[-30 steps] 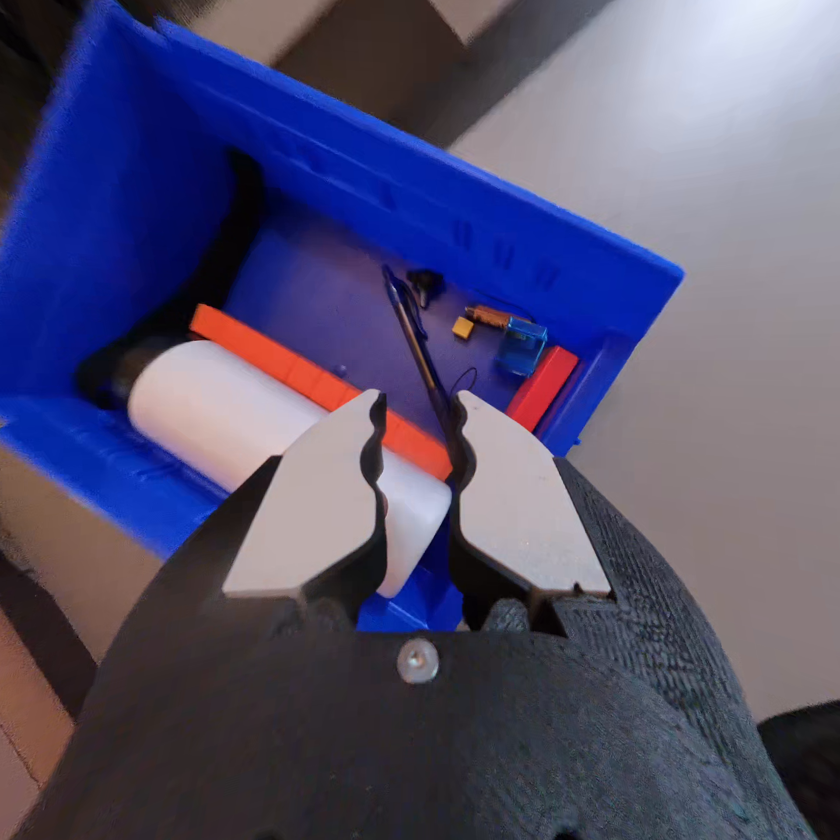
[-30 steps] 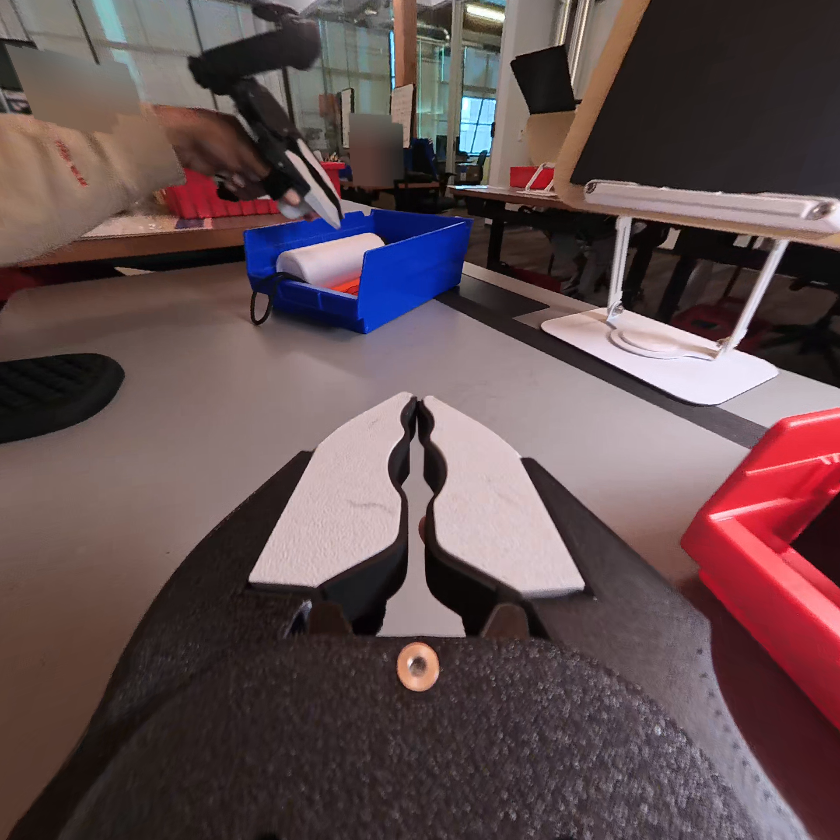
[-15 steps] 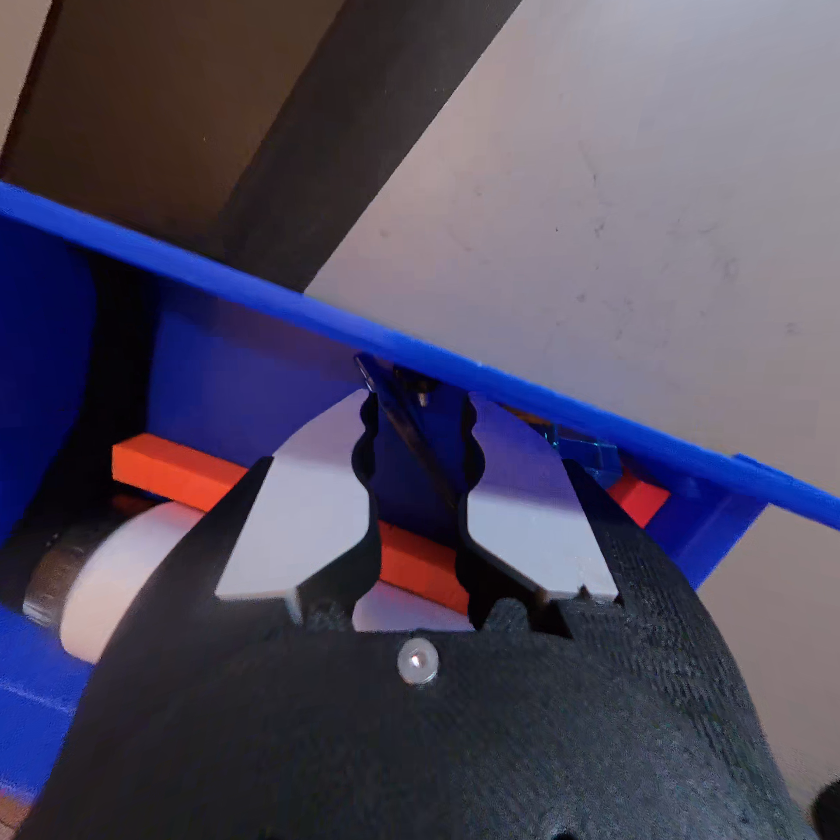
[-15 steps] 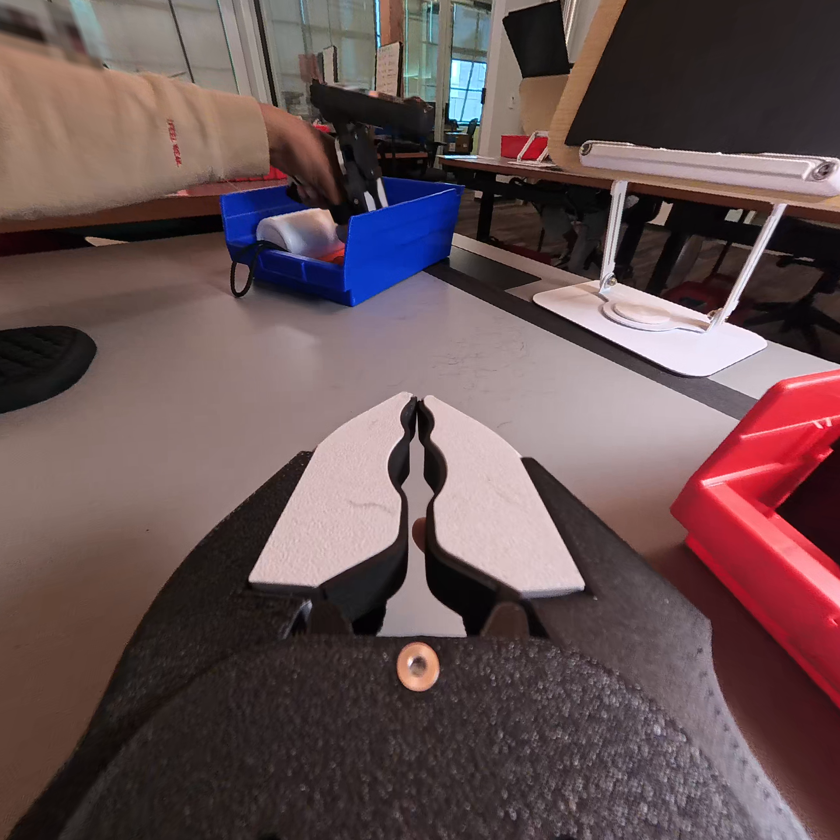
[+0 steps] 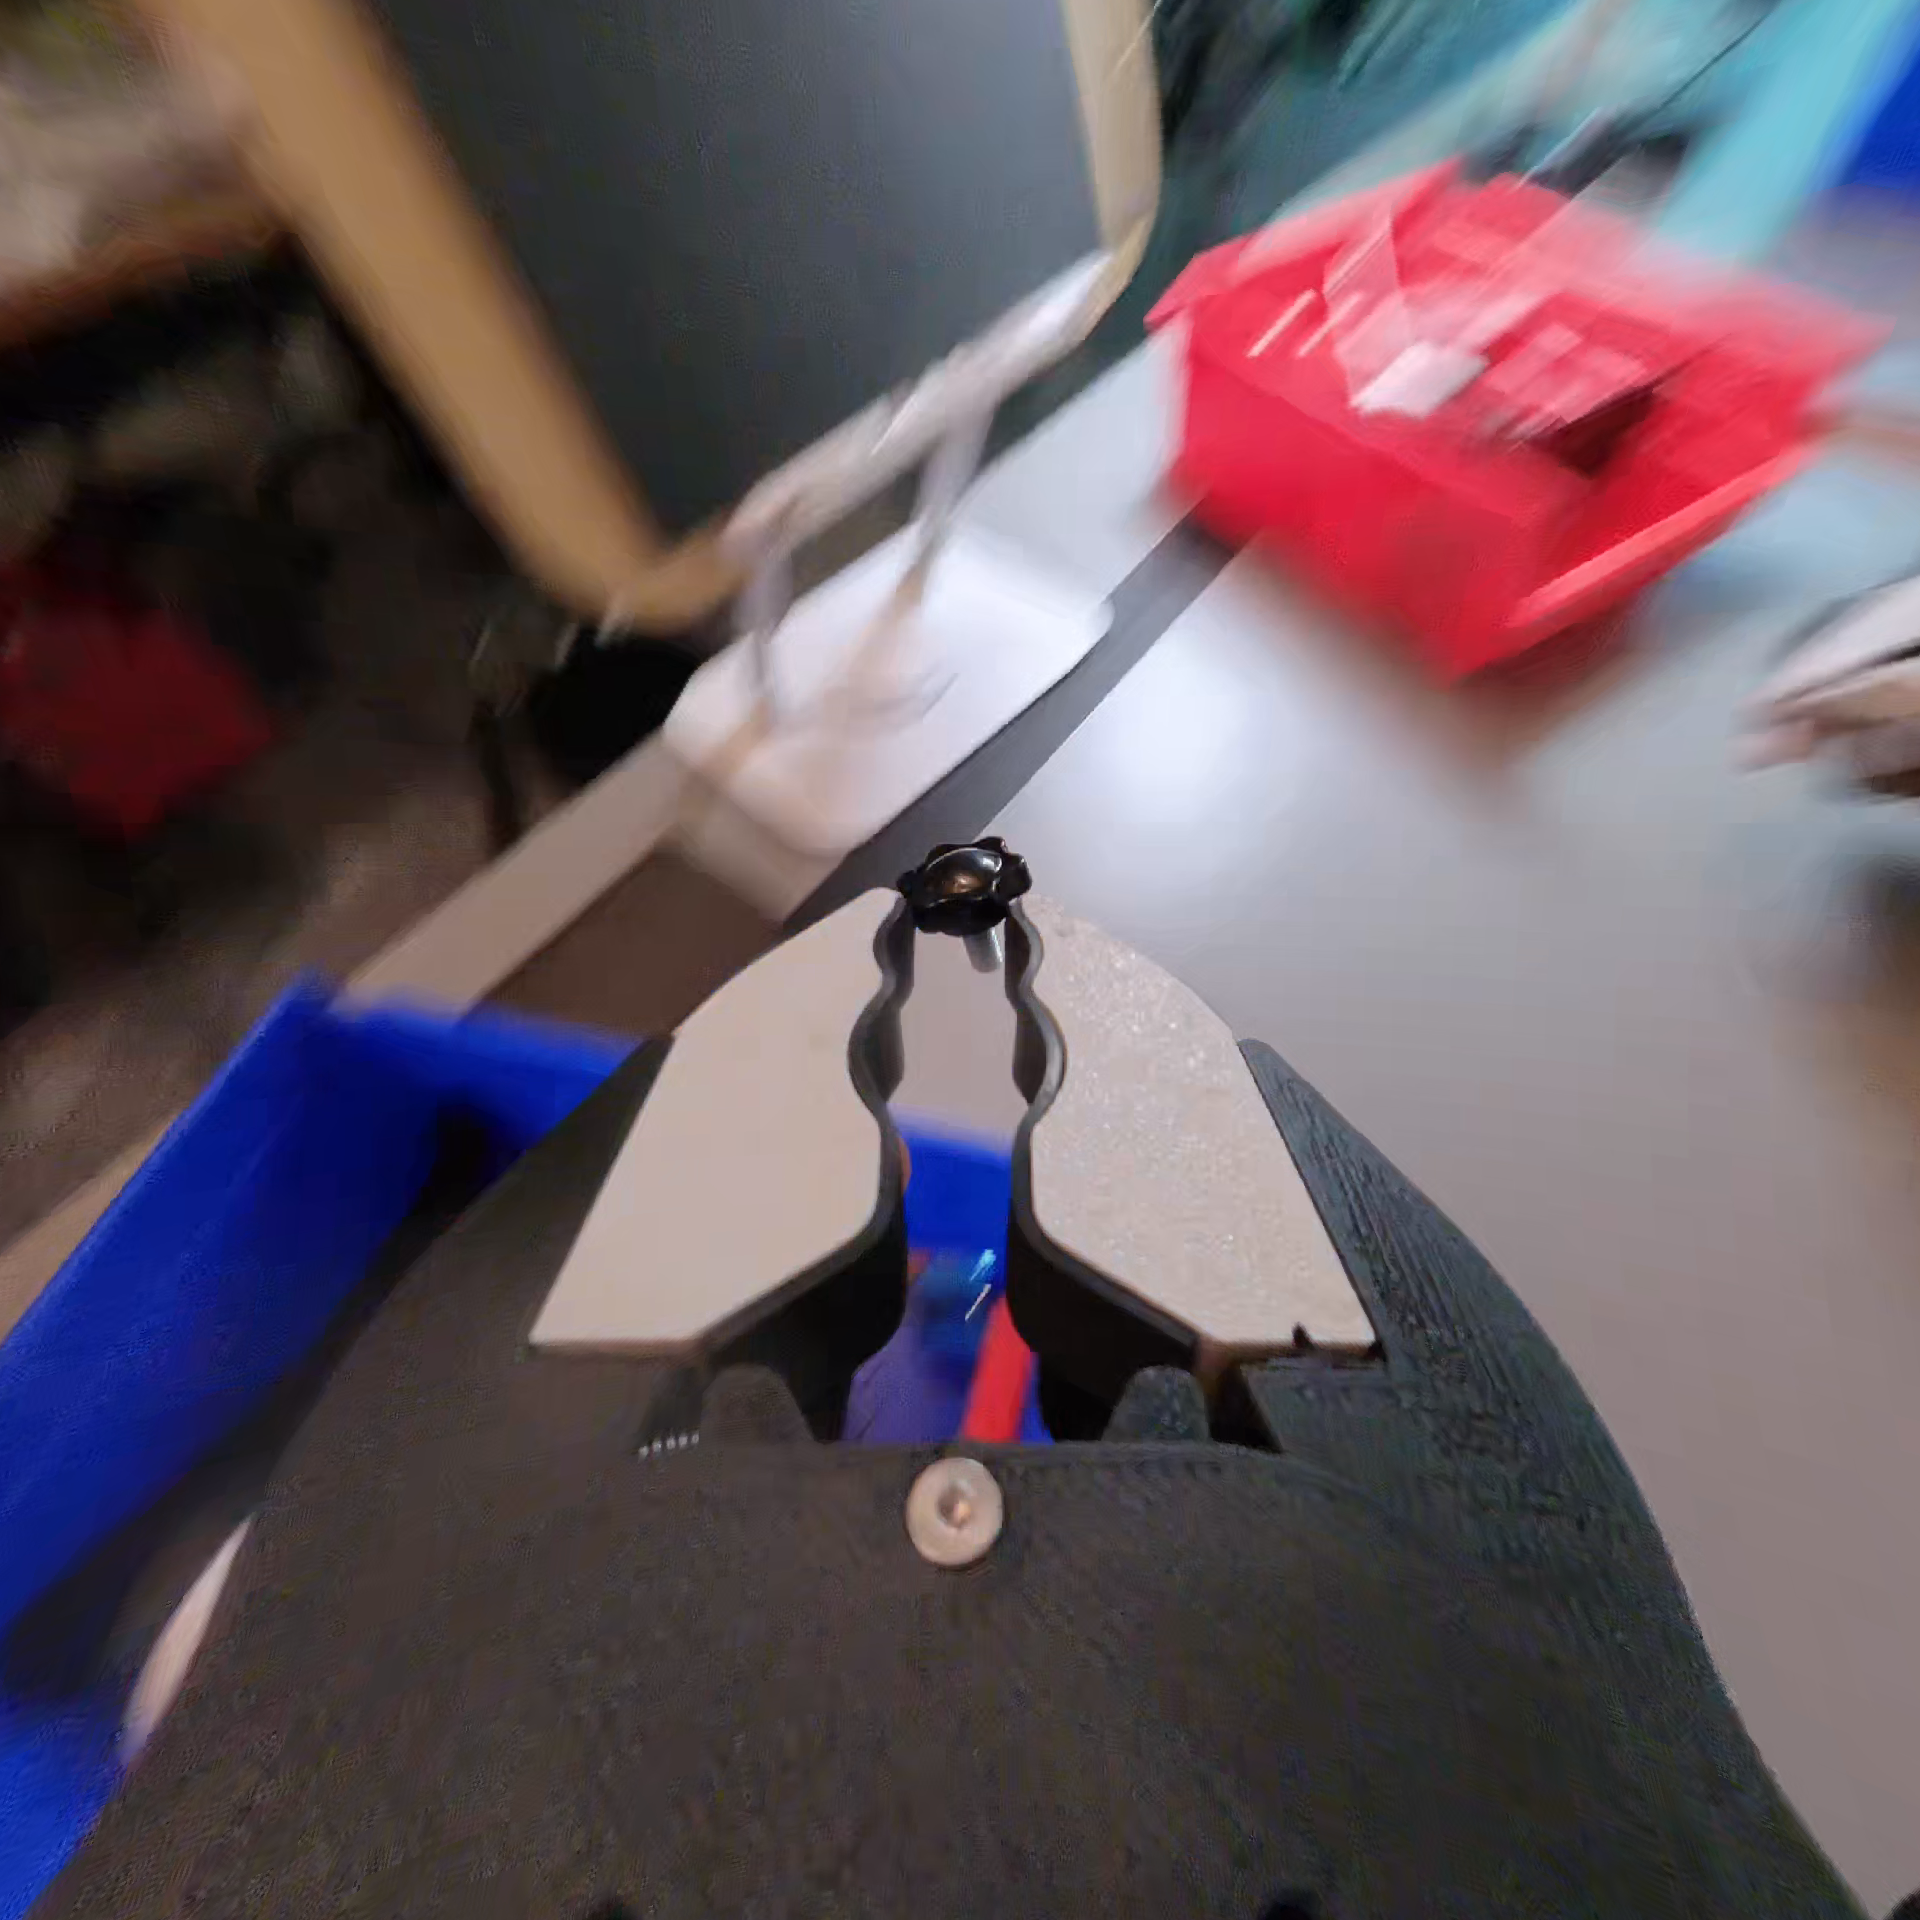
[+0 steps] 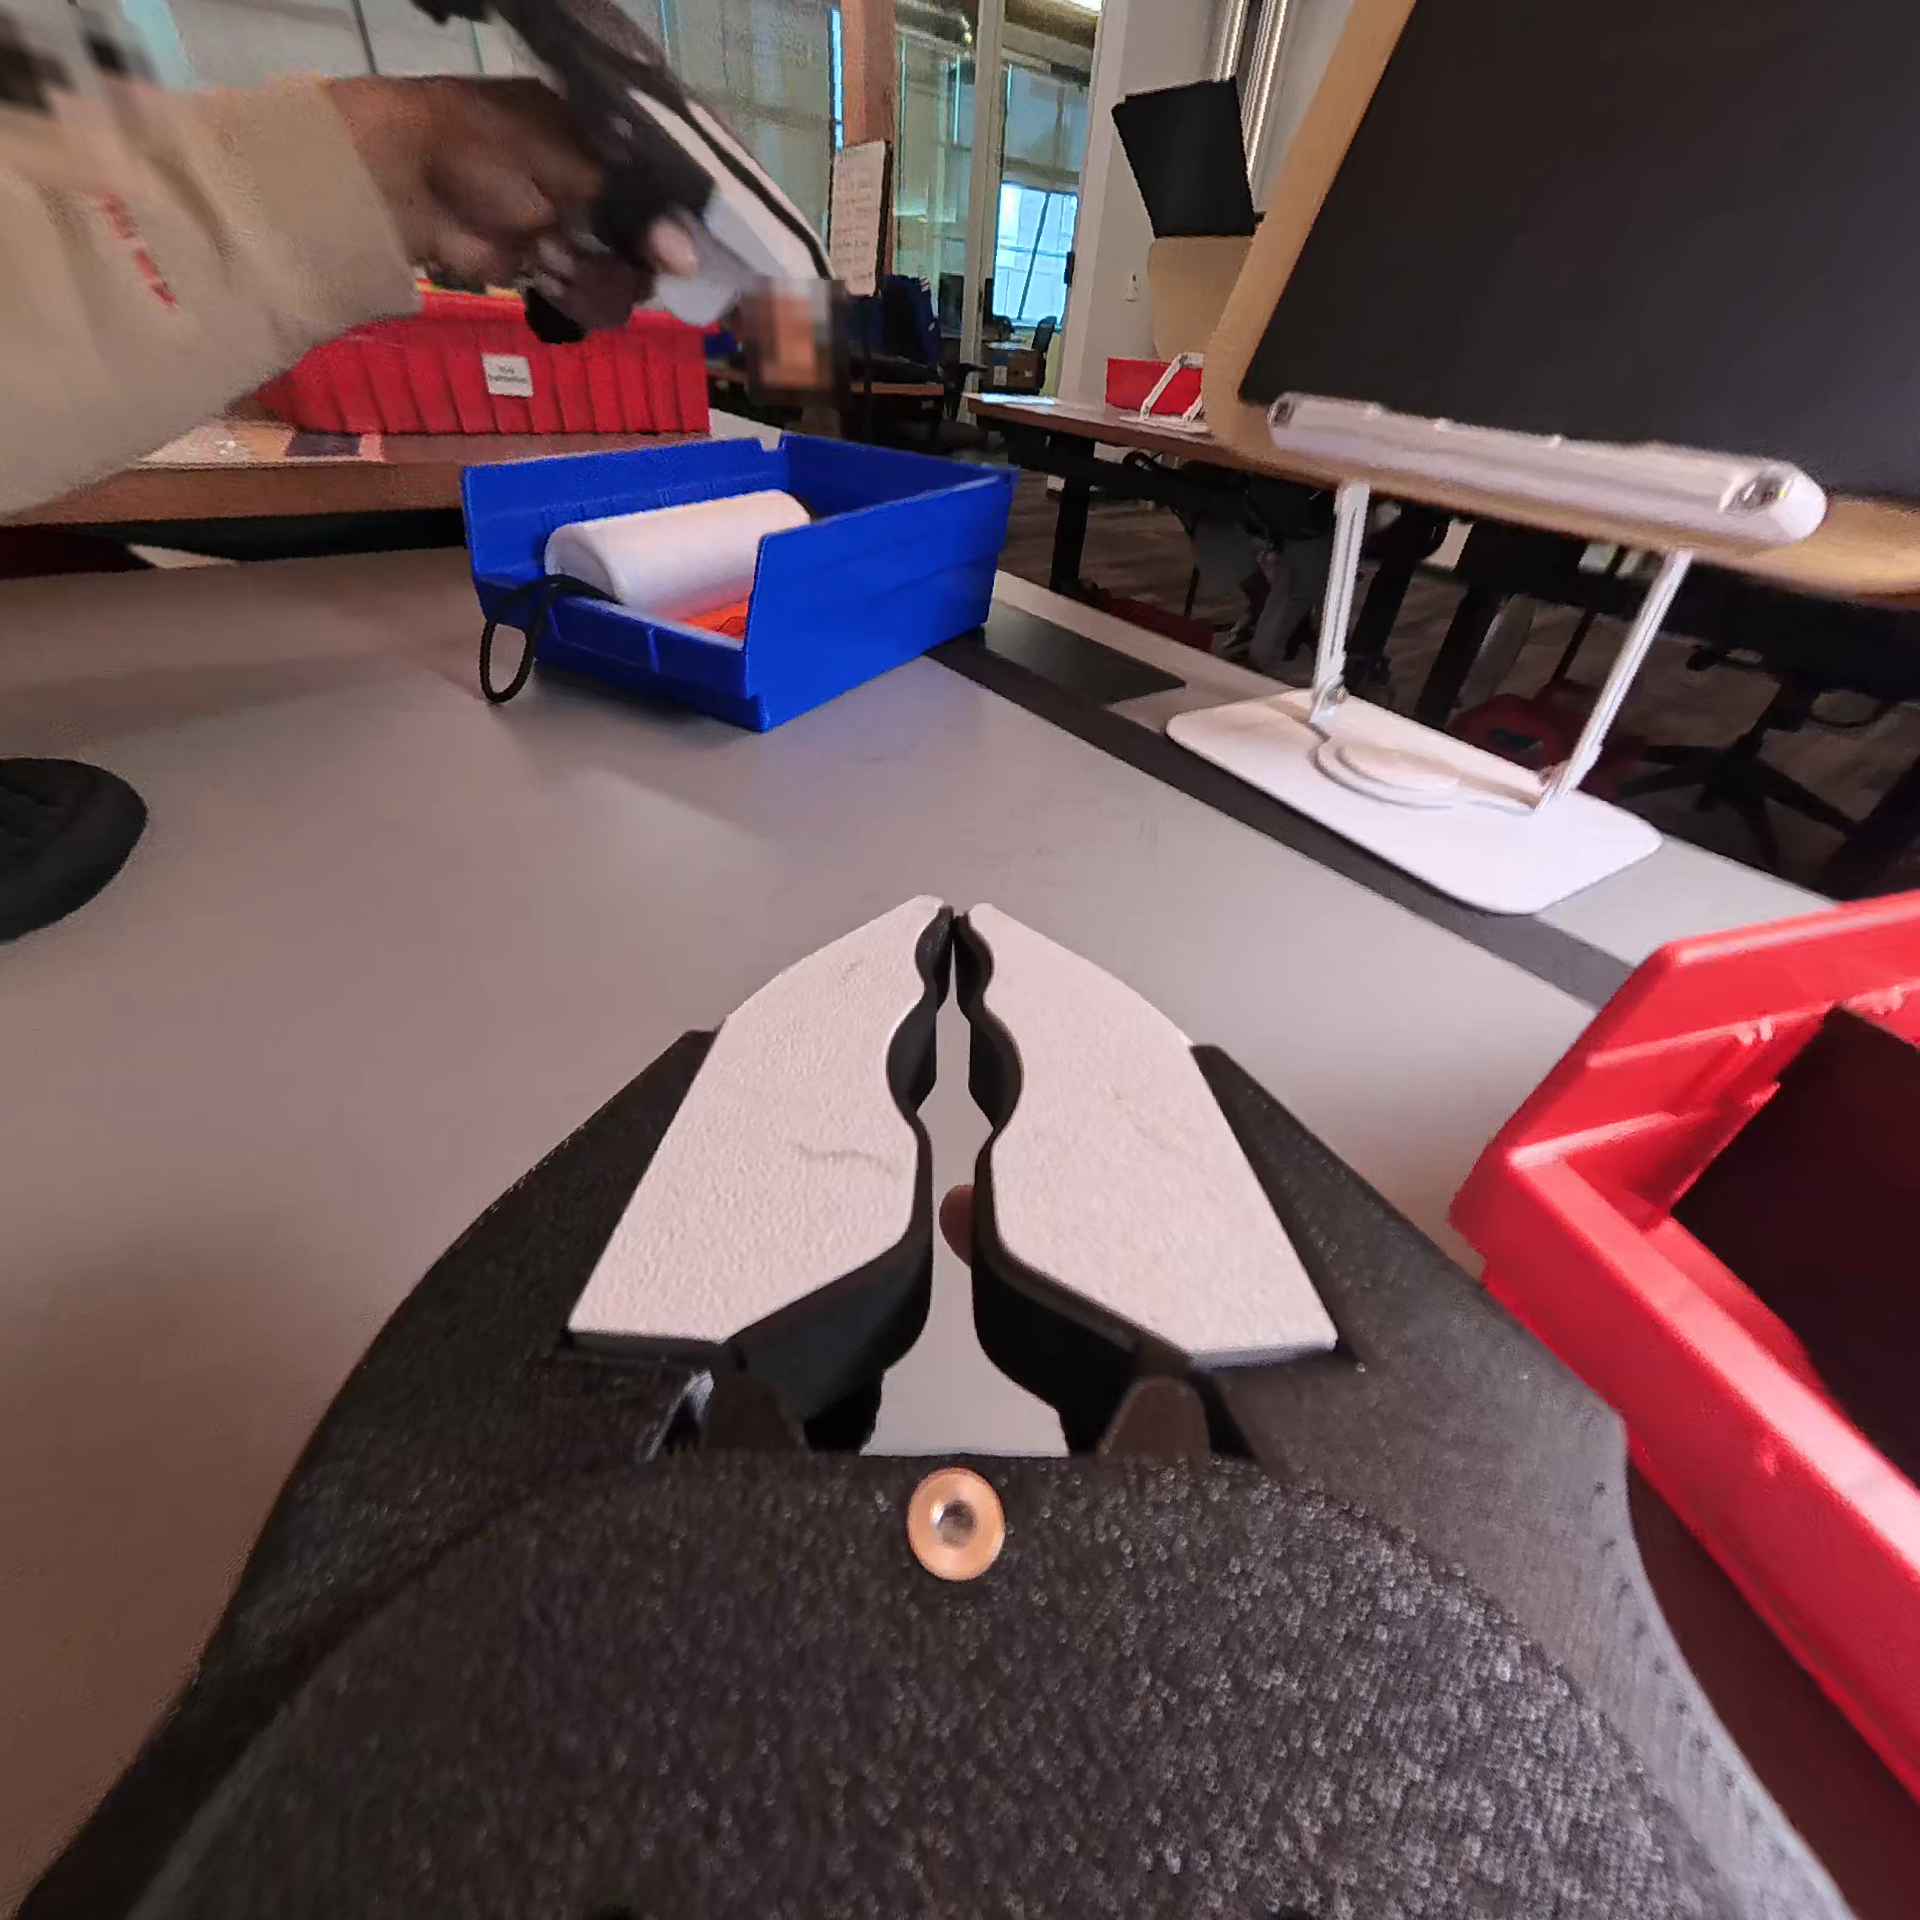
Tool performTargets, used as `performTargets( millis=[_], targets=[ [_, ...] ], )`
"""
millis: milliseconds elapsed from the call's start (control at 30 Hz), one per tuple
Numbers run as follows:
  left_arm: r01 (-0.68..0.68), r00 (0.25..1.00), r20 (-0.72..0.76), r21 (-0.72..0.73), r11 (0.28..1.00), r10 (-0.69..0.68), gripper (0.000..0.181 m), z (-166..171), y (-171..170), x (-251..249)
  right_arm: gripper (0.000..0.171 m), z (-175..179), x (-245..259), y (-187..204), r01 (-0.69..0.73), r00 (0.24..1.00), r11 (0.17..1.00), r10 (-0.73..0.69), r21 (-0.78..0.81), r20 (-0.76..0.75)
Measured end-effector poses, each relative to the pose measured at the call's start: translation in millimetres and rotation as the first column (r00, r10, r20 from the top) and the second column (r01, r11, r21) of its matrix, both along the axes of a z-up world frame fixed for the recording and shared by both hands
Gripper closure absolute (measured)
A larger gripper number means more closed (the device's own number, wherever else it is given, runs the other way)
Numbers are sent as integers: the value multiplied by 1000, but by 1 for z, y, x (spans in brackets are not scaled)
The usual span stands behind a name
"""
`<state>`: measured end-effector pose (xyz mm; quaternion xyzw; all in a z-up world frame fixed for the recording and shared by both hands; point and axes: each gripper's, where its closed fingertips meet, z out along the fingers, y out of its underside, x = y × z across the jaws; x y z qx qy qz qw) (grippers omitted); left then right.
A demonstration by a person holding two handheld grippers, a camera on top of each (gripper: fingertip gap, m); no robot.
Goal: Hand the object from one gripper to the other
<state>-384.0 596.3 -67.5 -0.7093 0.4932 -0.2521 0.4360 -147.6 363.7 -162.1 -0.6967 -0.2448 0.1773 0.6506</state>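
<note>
My left gripper (image 5: 961, 916) is shut on a small black knob (image 5: 964, 883) with a short metal stud, pinched at the very fingertips. It is held in the air above the blue bin (image 5: 208, 1195); this view is motion-blurred. In the right wrist view the left gripper (image 6: 727, 223) is blurred at the top left, in a person's hand above the blue bin (image 6: 862, 613); the knob cannot be made out there. My right gripper (image 6: 953, 920) is shut and empty, low over the grey table, pointing toward the blue bin.
The blue bin holds a white roll (image 6: 675, 551) and an orange piece. A red bin (image 6: 1714, 1195) sits close on the right and also shows in the left wrist view (image 5: 1455, 447). A white stand (image 6: 1455, 821) holds a dark board at the back right. A black pad (image 6: 52, 831) lies at the left. Left tips to right tips: about 35 cm.
My left gripper has closed on the black knob inside the blue bin, lifted out and swung toward the red bin. My right gripper has stayed shut and nearly still.
</note>
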Motion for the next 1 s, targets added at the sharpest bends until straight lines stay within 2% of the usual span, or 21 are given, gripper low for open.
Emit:
performTargets(
  millis=[33, 133, 233, 300, 367, 467, 633, 700, 833, 900, 1000],
  targets=[
    [101, 985, 133, 41, 994, -106, 164, 24, -31, 15, 171, 10, -3, 4, 0, 1000, 1000, 0, 22, 2],
    [309, 853, 389, 164, 937, -349, 165, 75, -121, 54, 170, 63, -33, 8, -112, 992, 991, 115, 68, -45],
    [402, 741, 462, 277, 873, -488, 164, 96, -189, 91, 156, 136, -74, 3, -242, 956, 960, 261, 138, -136],
    [428, 706, 460, 328, 842, -538, 164, 102, -219, 110, 150, 175, -93, -4, -307, 921, 937, 337, 168, -196],
    [459, 686, 443, 354, 815, -578, 164, 102, -242, 120, 146, 195, -101, -9, -340, 902, 924, 373, 175, -217],
    [531, 640, 440, 339, 777, -630, 164, 96, -266, 123, 147, 194, -105, -22, -394, 886, 900, 426, 186, -183],
    [633, 581, 447, 276, 723, -680, 164, 83, -279, 123, 140, 189, -120, -48, -569, 775, 801, 598, 186, -203],
    [648, 566, 464, 260, 716, -681, 164, 82, -280, 123, 148, 185, -122, -45, -557, 792, 815, 579, 163, -194],
    [641, 564, 492, 246, 727, -663, 164, 83, -276, 124, 149, 185, -120, -42, -519, 821, 838, 543, 167, -175],
    [601, 581, 525, 239, 763, -622, 158, 86, -269, 125, 149, 187, -115, -36, -458, 856, 865, 491, 204, -160],
    [545, 592, 583, 219, 809, -557, 154, 95, -258, 124, 149, 192, -100, -21, -278, 938, 909, 327, 312, -116]
  ],
)
